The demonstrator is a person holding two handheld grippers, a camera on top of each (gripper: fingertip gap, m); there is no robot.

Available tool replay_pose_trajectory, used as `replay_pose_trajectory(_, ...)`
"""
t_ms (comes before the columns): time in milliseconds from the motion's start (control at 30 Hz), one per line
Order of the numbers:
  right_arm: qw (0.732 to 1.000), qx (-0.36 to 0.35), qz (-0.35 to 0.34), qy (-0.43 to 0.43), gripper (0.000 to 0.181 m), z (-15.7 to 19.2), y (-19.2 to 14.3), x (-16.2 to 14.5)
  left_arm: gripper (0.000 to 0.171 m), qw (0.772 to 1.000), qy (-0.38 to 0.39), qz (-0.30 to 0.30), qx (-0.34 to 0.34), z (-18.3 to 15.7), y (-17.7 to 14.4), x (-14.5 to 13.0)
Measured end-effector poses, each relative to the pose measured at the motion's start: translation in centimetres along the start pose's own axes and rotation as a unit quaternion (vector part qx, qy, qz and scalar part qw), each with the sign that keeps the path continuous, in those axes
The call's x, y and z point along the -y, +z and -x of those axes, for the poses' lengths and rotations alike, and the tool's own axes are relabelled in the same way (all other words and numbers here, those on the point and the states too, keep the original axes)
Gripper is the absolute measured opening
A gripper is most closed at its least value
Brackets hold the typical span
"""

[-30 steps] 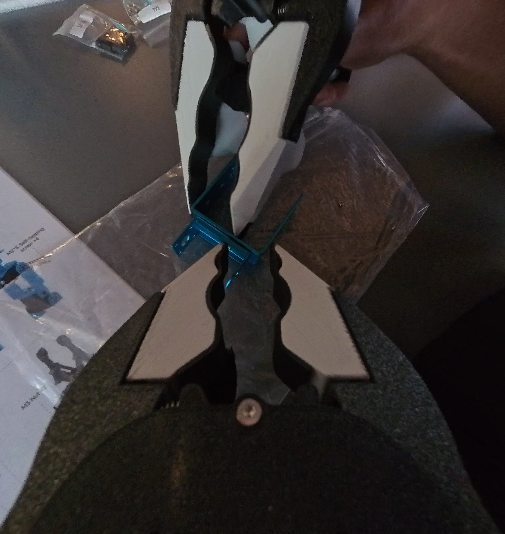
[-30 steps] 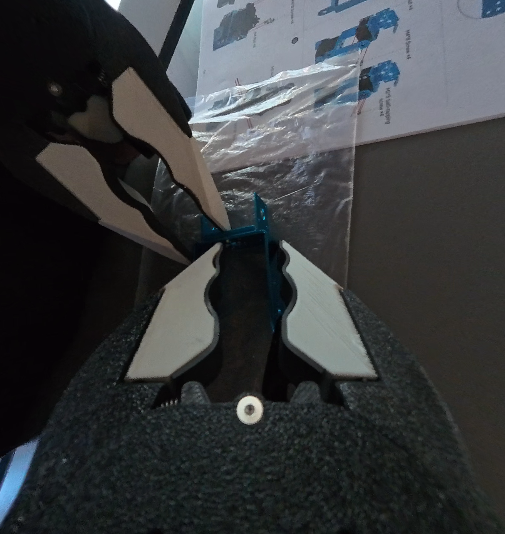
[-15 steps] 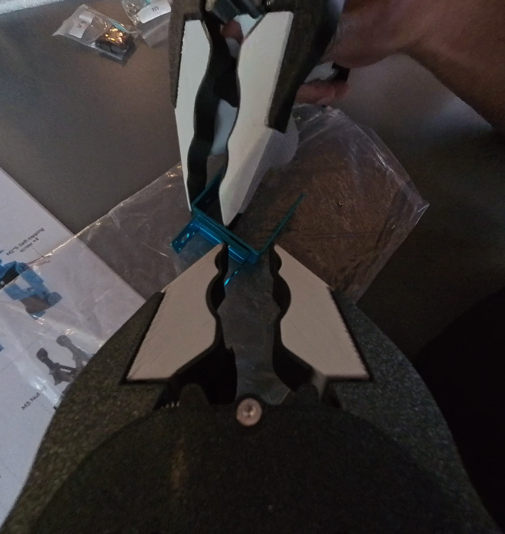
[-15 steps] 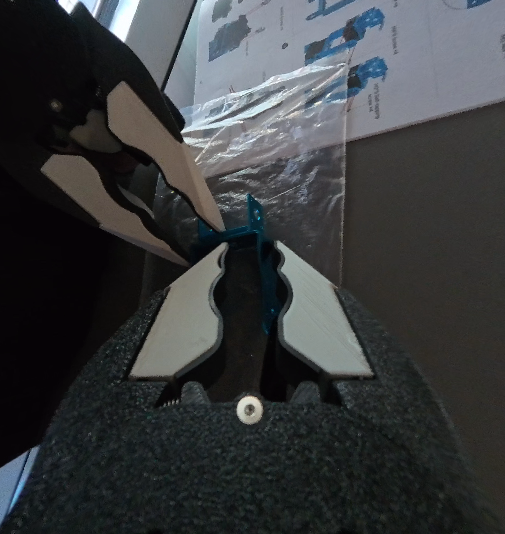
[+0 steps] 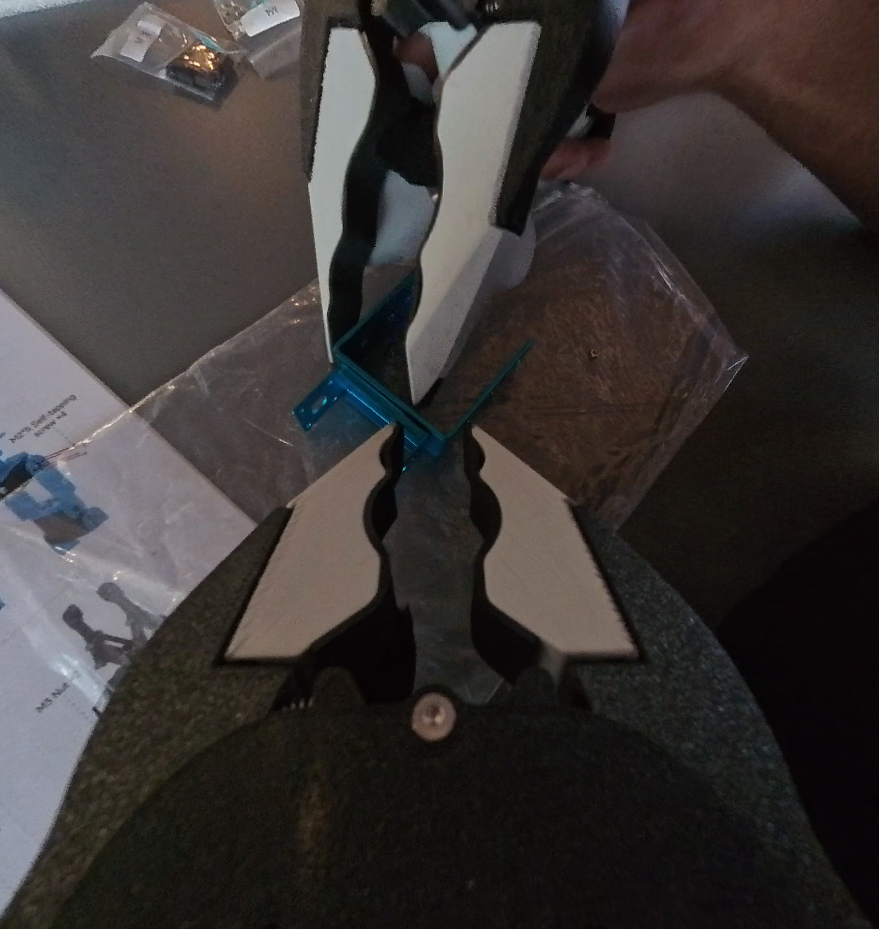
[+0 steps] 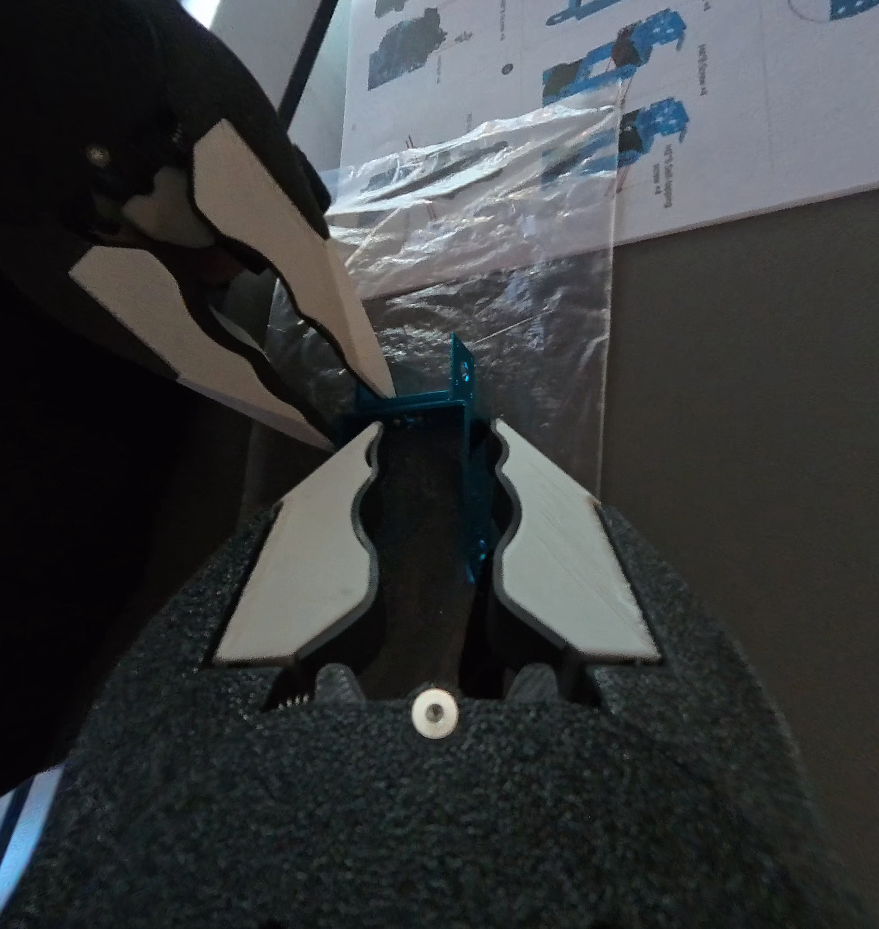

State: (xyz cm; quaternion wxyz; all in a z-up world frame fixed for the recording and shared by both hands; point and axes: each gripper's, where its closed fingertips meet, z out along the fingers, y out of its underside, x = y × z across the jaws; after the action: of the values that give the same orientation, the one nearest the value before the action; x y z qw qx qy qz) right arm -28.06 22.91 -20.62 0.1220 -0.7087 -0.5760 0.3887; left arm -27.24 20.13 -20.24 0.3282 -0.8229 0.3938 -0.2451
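Grey table [image 5: 125,211] | blue bracket [image 5: 377,397] between both grippers' tips (jaws parted)

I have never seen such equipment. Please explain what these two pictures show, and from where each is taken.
A person holds two hand tools with pinching jaws; there is no robot. Each tool carries a camera looking along its jaws: one picture comes from the left gripper, the other from the right gripper, and each shows the other tool. On the table lie a clear plastic bag, an instruction sheet and small parts bags. A blue metal bracket stands on the bag. Both tools' jaws straddle it; the right's are open, whether the left's pinch it is unclear.
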Motion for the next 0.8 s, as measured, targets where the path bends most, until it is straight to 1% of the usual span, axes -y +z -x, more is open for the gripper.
replay_pose_trajectory(133,1.0,-0.011,0.003,0.004,0.037,-0.31,0.09,0.04,0.023,1.0,0.004,0.002,0.002,0.03,-0.01,-0.02)
replay_pose_trajectory(200,1.0,-0.006,0.003,0.015,0.036,-0.36,0.01,0.11,0.023,1.0,0.005,0.002,0.002,0.04,0.0,-0.03)
replay_pose_trajectory(233,1.0,-0.003,-0.001,0.028,0.03,-0.53,-0.04,0.21,0.023,1.0,0.005,0.002,0.003,0.06,-0.02,-0.03)
replay_pose_trajectory(267,1.0,-0.002,-0.003,0.031,0.029,-0.64,-0.05,0.18,0.022,1.0,0.005,0.002,0.004,0.11,-0.02,-0.02)
replay_pose_trajectory(300,1.0,0.001,-0.006,0.03,0.03,-0.57,-0.03,0.15,0.022,1.0,0.005,0.003,0.003,0.11,-0.02,-0.03)
replay_pose_trajectory(367,1.0,0.0,-0.001,0.015,0.041,-0.14,0.01,0.07,0.022,1.0,0.006,0.003,0.003,0.08,-0.01,-0.03)
replay_pose_trajectory(433,1.0,-0.01,0.009,0.003,0.045,0.0,0.12,0.03,0.022,1.0,0.006,0.003,0.003,0.06,-0.01,-0.03)
replay_pose_trajectory(533,1.0,-0.021,0.014,0.0,0.042,-0.16,0.21,0.06,0.022,1.0,0.01,0.005,0.006,0.1,-0.02,-0.03)
replay_pose_trajectory(567,1.0,-0.024,0.013,0.004,0.038,-0.41,0.16,0.07,0.022,1.0,0.011,0.005,0.006,0.11,-0.02,-0.03)
replay_pose_trajectory(667,1.0,0.0,0.002,0.028,0.036,-0.31,-0.01,0.12,0.022,1.0,0.01,0.005,0.005,0.06,-0.02,-0.04)
replay_pose_trajectory(733,1.0,0.002,0.001,0.027,0.036,-0.26,-0.01,0.08,0.022,1.0,0.011,0.005,0.005,0.02,-0.01,-0.04)
replay_pose_trajectory(800,1.0,0.003,0.003,0.023,0.041,-0.08,0.04,0.09,0.022,1.0,0.01,0.005,0.005,-0.01,0.0,-0.04)
